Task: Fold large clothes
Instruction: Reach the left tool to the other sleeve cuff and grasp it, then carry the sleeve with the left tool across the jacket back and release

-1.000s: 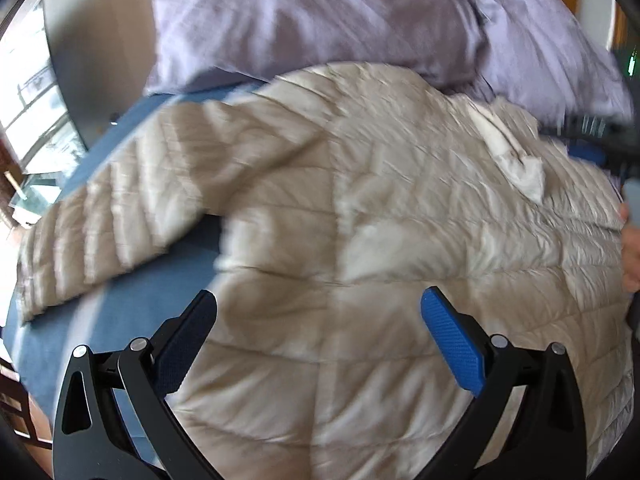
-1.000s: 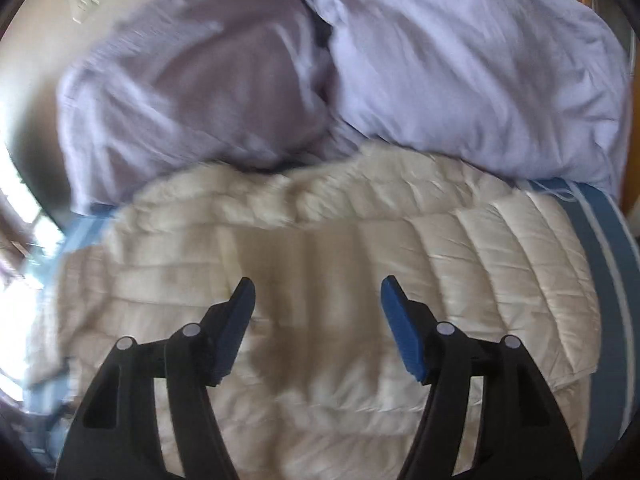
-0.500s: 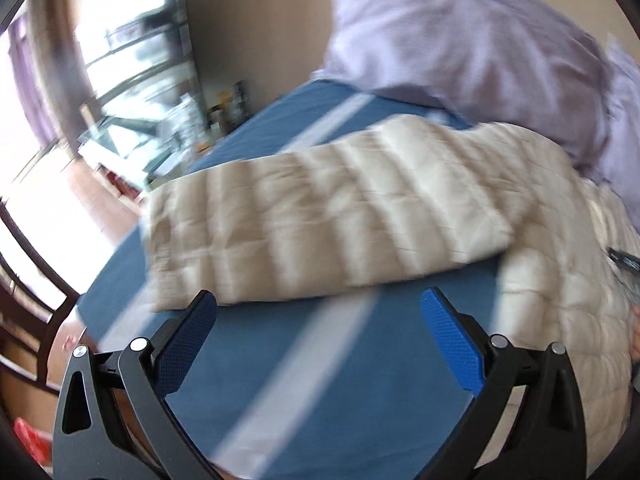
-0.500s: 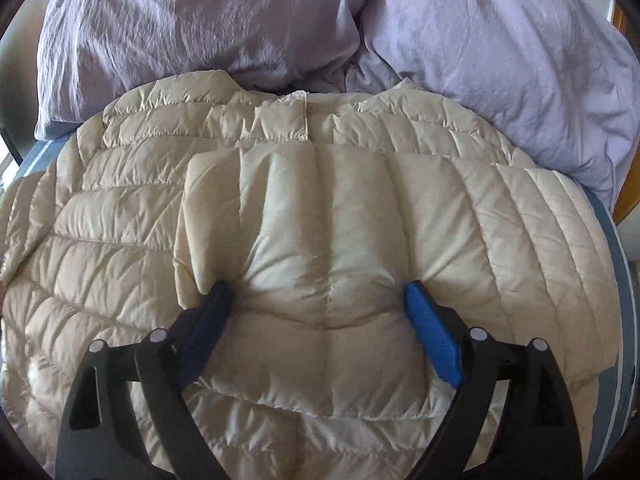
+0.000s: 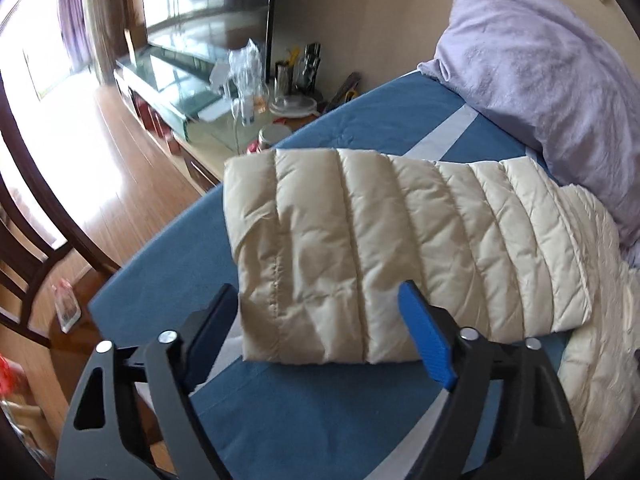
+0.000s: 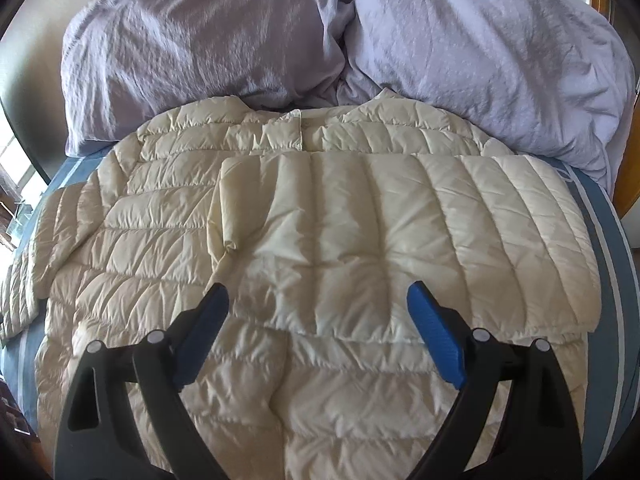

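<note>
A cream quilted puffer jacket (image 6: 168, 248) lies flat on a blue striped bed sheet (image 5: 320, 408). Its right sleeve (image 6: 400, 232) is folded across the chest. Its left sleeve (image 5: 360, 240) lies stretched out sideways toward the bed's edge. My left gripper (image 5: 320, 320) is open, its jaws either side of that sleeve's cuff end, not closed on it. My right gripper (image 6: 316, 316) is open and empty, just above the lower edge of the folded sleeve.
Two lilac pillows (image 6: 208, 32) lie against the jacket's collar at the bed's head. Left of the bed stand a cluttered side table (image 5: 256, 96), a television (image 5: 208, 4), and a dark wooden chair (image 5: 24, 216) on a wood floor.
My left gripper swung left from over the jacket's body to the outstretched left sleeve and closed in on its cuff. My right gripper drew slightly back from the folded sleeve.
</note>
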### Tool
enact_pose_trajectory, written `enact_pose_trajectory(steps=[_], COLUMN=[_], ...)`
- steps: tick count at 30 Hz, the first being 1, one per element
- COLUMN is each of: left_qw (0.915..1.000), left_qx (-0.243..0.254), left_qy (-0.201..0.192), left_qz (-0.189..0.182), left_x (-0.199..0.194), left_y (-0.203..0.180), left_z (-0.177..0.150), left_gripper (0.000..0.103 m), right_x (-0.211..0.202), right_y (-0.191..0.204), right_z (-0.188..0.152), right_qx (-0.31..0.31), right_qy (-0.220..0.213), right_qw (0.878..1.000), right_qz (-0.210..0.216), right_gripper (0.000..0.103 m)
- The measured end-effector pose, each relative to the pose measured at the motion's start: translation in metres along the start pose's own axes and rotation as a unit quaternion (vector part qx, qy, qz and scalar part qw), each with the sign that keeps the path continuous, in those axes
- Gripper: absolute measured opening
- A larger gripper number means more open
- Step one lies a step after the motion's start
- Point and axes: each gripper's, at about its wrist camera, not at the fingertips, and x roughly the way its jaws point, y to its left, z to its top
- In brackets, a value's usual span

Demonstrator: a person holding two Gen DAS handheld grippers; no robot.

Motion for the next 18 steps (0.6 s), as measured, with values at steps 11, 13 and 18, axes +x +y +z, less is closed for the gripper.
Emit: enact_pose_trajectory(steps=[11, 13, 18], left_qw=[0.9994, 0.9996, 0.9991], left_qx=[0.009, 0.007, 0.017], left_qy=[-0.001, 0.004, -0.001], left_qz=[0.033, 0.027, 0.039], left_x=[0.006, 0.005, -0.001], left_y=[-0.012, -0.015, -0.029], left_z=[-0.003, -0.002, 0.001], left_gripper=[0.033, 0.02, 0.009], right_x=[-0.003, -0.004, -0.011], right_y=[-0.017, -0.018, -0.021], right_z=[-0.007, -0.008, -0.01], right_qx=[0.004, 0.003, -0.001], right_qy=[-0.002, -0.003, -0.013], right_qw=[1.0, 1.0, 1.0], right_qz=[0.002, 0.004, 0.009], right_gripper=[0.091, 0.091, 0.091])
